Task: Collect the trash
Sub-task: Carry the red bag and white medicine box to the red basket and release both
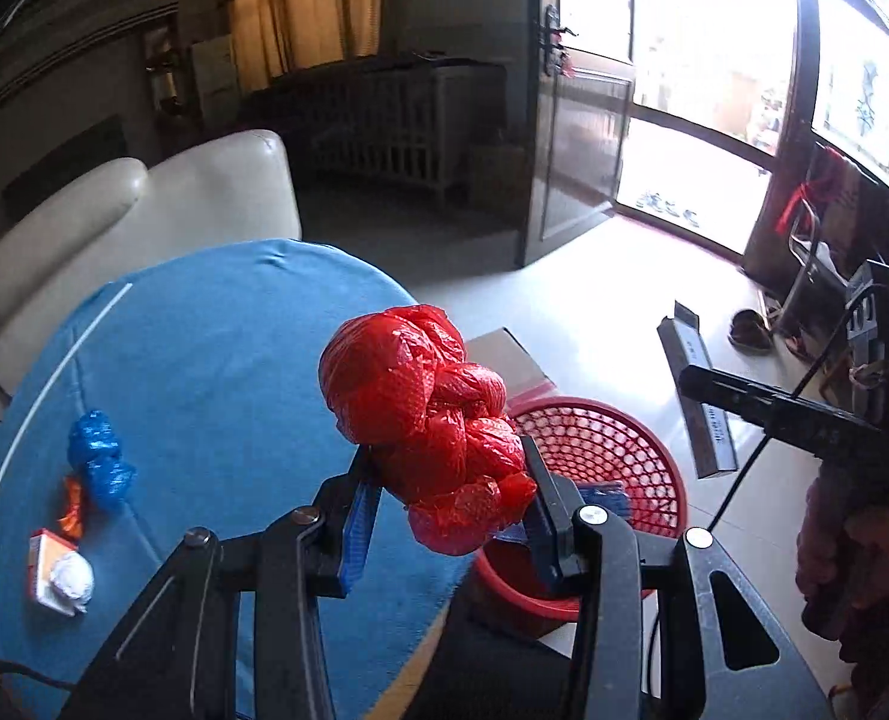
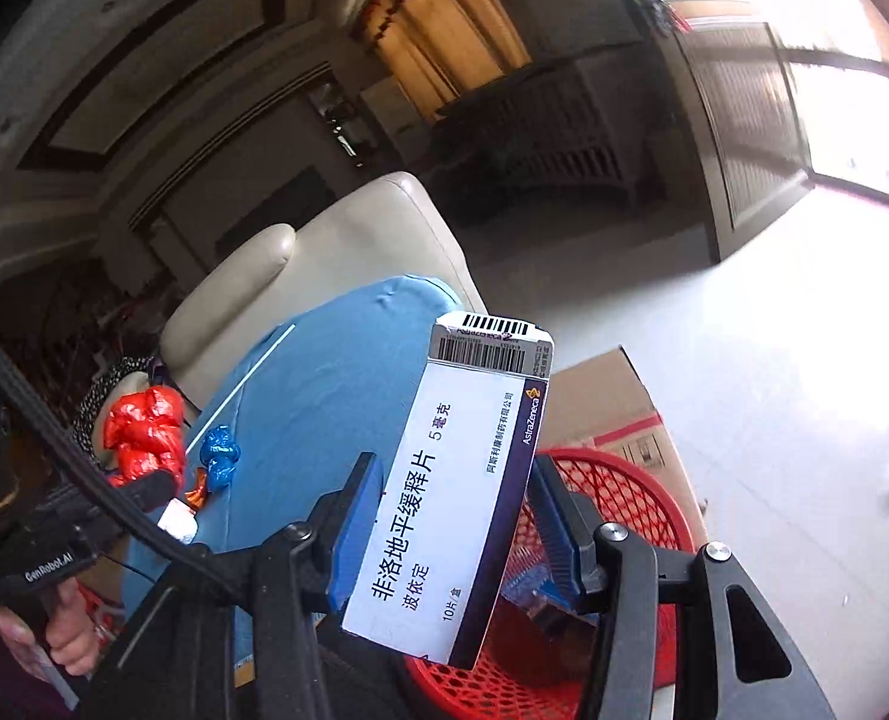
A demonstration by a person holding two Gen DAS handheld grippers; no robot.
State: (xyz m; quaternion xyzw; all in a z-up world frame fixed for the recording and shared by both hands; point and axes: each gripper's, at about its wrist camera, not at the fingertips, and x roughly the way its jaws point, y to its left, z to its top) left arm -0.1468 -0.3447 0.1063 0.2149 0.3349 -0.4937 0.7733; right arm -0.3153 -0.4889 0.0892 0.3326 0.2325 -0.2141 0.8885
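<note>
L tongs [image 1: 447, 495] are clamped on a crumpled red plastic bag [image 1: 426, 420], held up off the table [image 1: 216, 360] near its right edge, w/ the red mesh basket [image 1: 612, 450] just beyond and below it on the floor side. Blue pads [image 1: 357, 525] press the bag's lower part from both sides; most of the bag bulges above the fingertips.

R tongs [image 2: 453, 519] grip a white-and-purple medicine box [image 2: 450, 492], AstraZeneca print and barcodes at its top end, box tilted, long axis running up-right. It sits over the near rim of the same basket [image 2: 618, 498]; some blue-ish item lies inside the basket, can't tell what.

Still on the table, left side in the L view: a blue crumpled wrapper [image 1: 99, 459], a small orange wrapper [image 1: 72, 507] touching it just below, then a small orange-white box [image 1: 45, 570] w/ a white paper wad [image 1: 72, 579] resting on it. A thin white stick [image 1: 54, 384] lies along the table's far-left curve.

Table has a blue cloth cover. A cream leather armchair [image 1: 144, 204] stands behind it. A cardboard box [image 2: 618, 402] sits on the floor beside the basket, touching or nearly so.

In the R view the L tongs show at far left holding the red bag [image 2: 144, 432].
</note>
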